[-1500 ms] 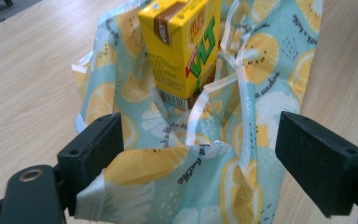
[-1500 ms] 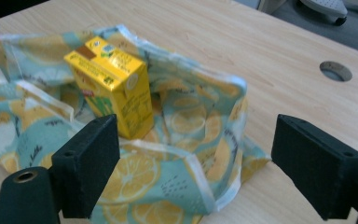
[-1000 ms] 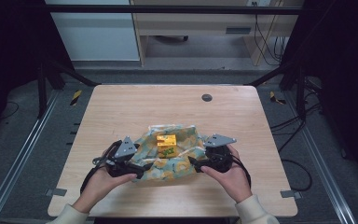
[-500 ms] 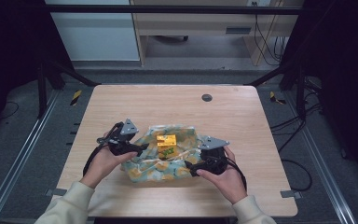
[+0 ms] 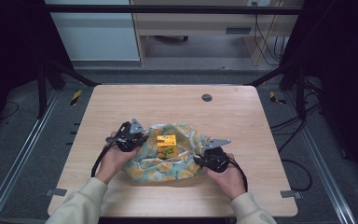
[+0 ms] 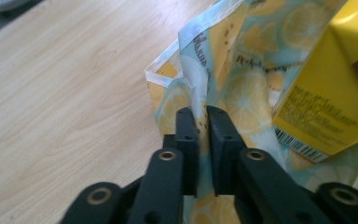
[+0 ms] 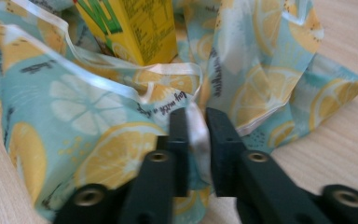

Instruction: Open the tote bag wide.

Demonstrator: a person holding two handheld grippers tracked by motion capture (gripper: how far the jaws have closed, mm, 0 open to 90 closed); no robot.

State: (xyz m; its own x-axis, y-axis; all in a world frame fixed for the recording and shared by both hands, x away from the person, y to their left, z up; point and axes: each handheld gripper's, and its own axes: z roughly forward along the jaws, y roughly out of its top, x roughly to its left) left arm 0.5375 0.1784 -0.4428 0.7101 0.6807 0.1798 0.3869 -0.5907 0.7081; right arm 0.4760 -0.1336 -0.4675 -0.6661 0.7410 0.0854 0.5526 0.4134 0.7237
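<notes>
- At the lower centre of the high view, a lemon-print cloth bag is seen lying on the table, with a yellow carton standing inside it.
- Left gripper: jaws have just been closing and are clamped on the bag's rim at the left of the carton.
- Right gripper: jaws have just been closing too, and are pinched on a fold of the rim at the bag's lower right.
- Handling, judged: cloth is thin, soft and floppy; no shape will be held unless both rims are kept taut. The hemmed edge is the best hold.
- The carton is judged light and stiff, likely to tip if the bag is pulled unevenly.
- A white drawstring is draped by the carton and could snag.
- A dark round plug sits at upper centre of the table, well apart; nothing is in the way.
</notes>
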